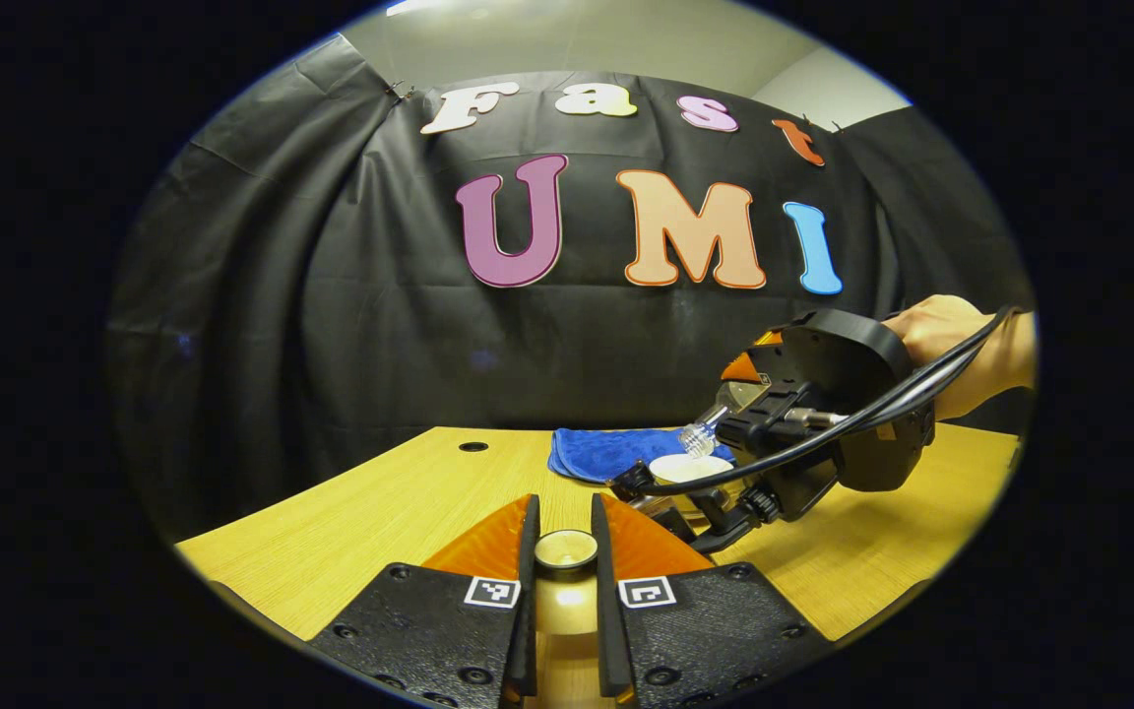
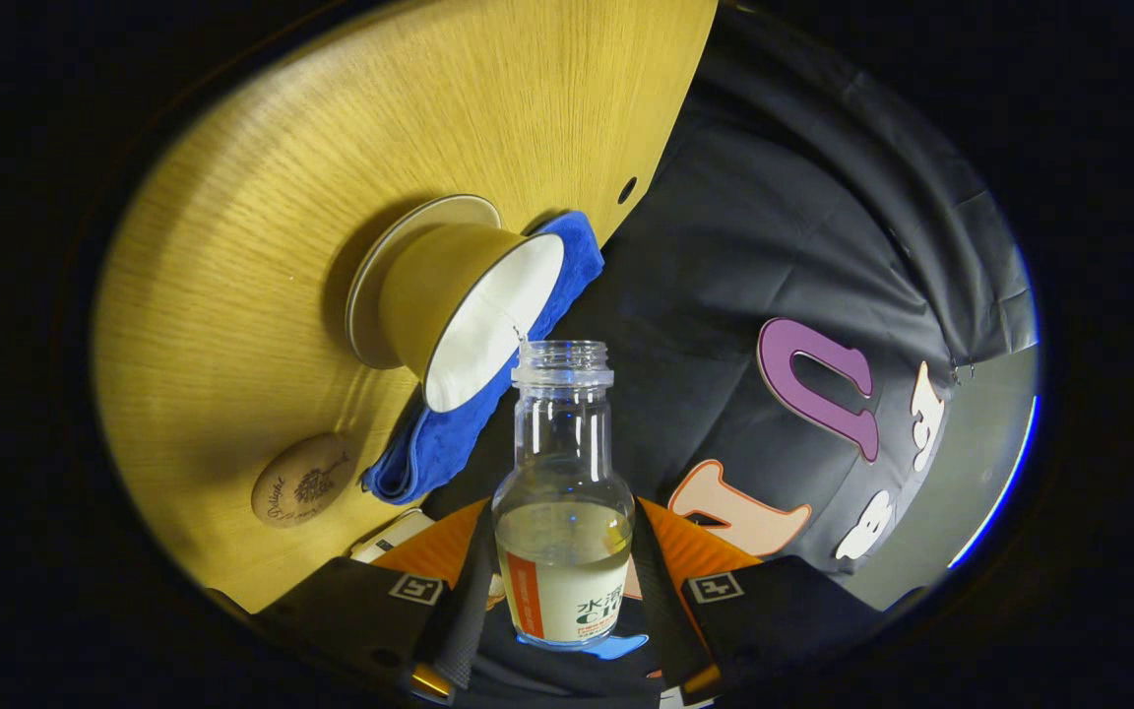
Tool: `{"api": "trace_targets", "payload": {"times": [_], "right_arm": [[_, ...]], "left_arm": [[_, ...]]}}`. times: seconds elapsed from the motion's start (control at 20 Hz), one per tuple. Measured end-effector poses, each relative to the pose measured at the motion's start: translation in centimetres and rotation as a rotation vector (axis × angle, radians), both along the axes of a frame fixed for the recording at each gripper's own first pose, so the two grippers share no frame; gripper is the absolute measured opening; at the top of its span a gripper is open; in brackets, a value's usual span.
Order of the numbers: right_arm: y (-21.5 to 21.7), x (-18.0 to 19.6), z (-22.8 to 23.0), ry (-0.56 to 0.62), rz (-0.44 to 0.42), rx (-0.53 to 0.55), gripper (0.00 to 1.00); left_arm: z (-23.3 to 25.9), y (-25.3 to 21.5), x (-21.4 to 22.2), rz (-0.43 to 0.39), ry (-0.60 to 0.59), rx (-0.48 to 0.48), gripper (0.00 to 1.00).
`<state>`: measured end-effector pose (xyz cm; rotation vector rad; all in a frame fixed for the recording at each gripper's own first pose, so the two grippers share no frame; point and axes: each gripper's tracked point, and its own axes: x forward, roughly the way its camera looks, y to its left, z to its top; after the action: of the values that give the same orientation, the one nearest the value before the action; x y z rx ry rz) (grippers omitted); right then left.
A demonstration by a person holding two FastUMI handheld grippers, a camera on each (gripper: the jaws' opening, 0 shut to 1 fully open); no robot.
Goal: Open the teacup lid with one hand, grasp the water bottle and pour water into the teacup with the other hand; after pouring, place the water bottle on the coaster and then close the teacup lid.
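Currently mid-pour. Going left to right.

Left gripper [image 1: 565,537]: near edge of table [image 1: 350,532], fingers clamped on the teacup lid [image 1: 566,549], gripping its knob and keeping it lifted off. Parked near and to the left, probably to leave the cup mouth free and stay out of the pour path.

Blue cloth [image 1: 606,451]: far centre of table, just behind the cup, likely a spill catcher.

Teacup [image 1: 690,471]: right of the lid, open, white rim showing, mostly masked by the right gripper's body. In the right gripper view, teacup [image 2: 469,310] sits on its saucer [image 2: 400,236], white interior exposed; water level inside not readable.

Right gripper [image 2: 560,576]: fingers closed on the water bottle [image 2: 562,512] around its labelled lower body. Bottle uncapped, tipped over so the neck points into the cup mouth; thin stream visible at the lip. Roughly half or less clear water left, pooled in the lower part.

Coaster [image 2: 303,481]: round wooden disc on the table beside the cloth, unoccupied, waiting for the bottle.

Remaining, by judgement: finish pour, level bottle, set on coaster, refit lid. Risk: dribble past the rim if tilt is released too fast.
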<state>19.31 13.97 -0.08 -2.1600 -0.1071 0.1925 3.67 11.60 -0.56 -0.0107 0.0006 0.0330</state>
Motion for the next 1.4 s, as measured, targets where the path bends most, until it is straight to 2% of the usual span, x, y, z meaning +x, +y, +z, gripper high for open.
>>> {"api": "trace_targets", "payload": {"times": [0.25,0.4,0.6,0.65,0.8,1.15,1.3,1.4], "right_arm": [[-0.5,0.1,-0.6,0.036,-0.034,0.052,0.74],[-1.1,0.0,-1.6,0.102,-0.075,0.176,0.73],[-1.3,-0.3,-2.4,0.232,-0.153,0.507,0.75],[-1.5,-0.2,-1.8,0.252,-0.164,0.609,0.77],[-2.6,0.6,-1.4,0.335,-0.208,0.977,0.73],[-7.4,1.7,-0.1,0.358,-0.215,1.737,0.74],[-8.9,2.6,-0.7,0.329,-0.229,1.967,0.77],[-9.1,3.1,-1.5,0.326,-0.238,2.057,0.75]], "left_arm": [[0.1,0.1,0.0,0.003,-0.002,0.001,0.22],[0.0,0.0,0.0,0.003,-0.003,0.002,0.22],[0.1,0.1,0.0,0.005,-0.003,0.004,0.22],[0.1,0.1,0.0,0.006,-0.003,0.004,0.22],[0.0,0.2,0.0,0.008,-0.002,0.003,0.24],[0.1,0.3,0.0,0.015,-0.002,0.003,0.22],[-0.1,0.3,0.0,0.017,-0.002,0.003,0.22],[0.0,0.3,0.0,0.017,-0.002,0.002,0.22]]}}
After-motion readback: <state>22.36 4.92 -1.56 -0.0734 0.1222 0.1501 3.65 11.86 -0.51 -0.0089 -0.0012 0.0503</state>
